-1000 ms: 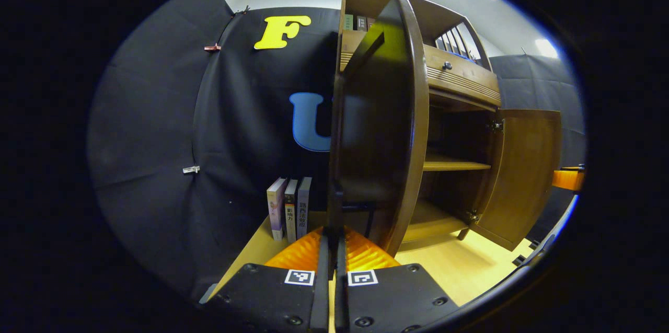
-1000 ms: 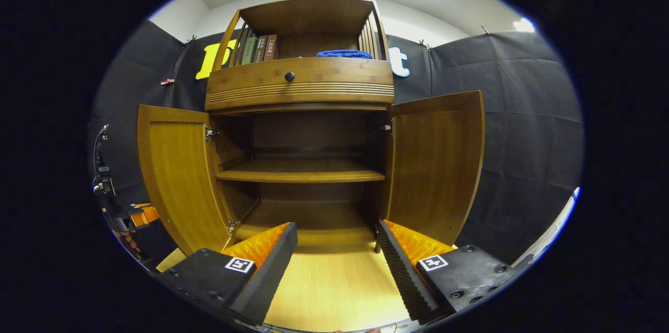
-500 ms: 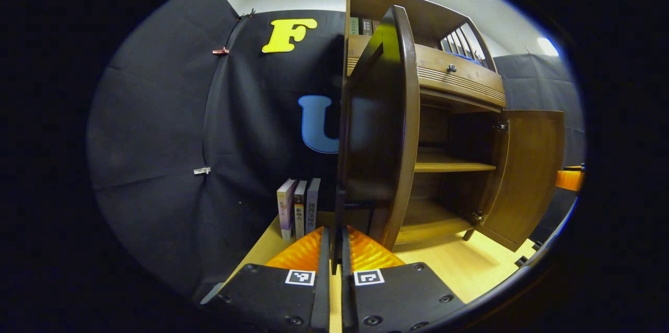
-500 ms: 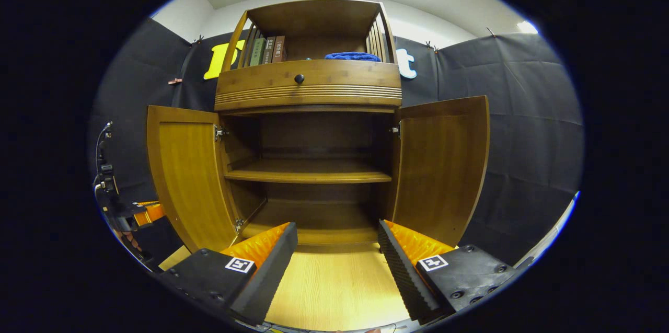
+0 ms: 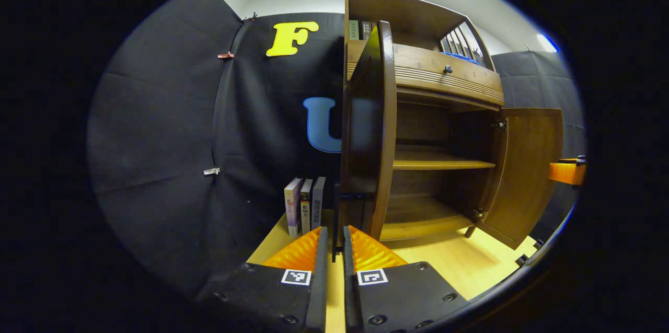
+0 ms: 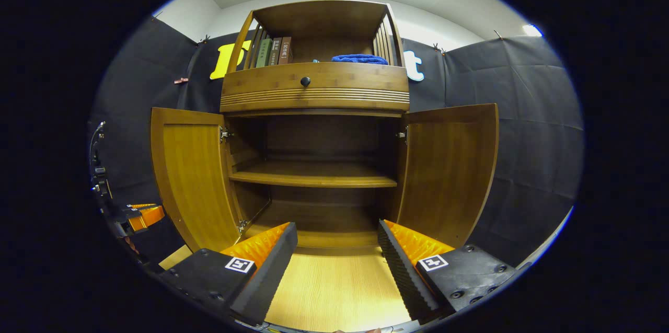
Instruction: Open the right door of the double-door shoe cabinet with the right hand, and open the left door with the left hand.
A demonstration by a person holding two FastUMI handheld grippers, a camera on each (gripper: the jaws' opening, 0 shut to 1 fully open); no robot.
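My left gripper (image 5: 334,241) has its jaws drawn narrow, with only a thin slit between the orange fingers (image 5: 300,252). A dark thin handle (image 5: 335,218) on the left door (image 5: 368,129) reaches down into that slit; I cannot tell whether both pads press on it. The left door stands swung out, edge-on to me in the left gripper view, its inner face dark. Past it the cabinet (image 5: 444,77) is open: a middle shelf (image 5: 441,164) and a bottom board, both bare. The right door (image 5: 528,171) stands wide on the far side, and beyond its edge I see an orange bit of my other gripper (image 5: 567,172). To the left of the door, three books (image 5: 304,210) stand upright on the floor (image 5: 470,265) against the cloth wall.

My right gripper (image 6: 337,241) hangs with jaws wide apart, holding nothing, well back from the cabinet (image 6: 313,87) and facing it square. From the right gripper view both doors are open: left door (image 6: 191,171) out to one side, right door (image 6: 449,171) to the other, shelf (image 6: 313,176) between them. Above sits a drawer with a dark knob (image 6: 305,81), and on the top rack some books (image 6: 274,50) beside a blue cloth (image 6: 359,59). My left gripper (image 6: 141,215) shows low, just beside the left door's outer edge.
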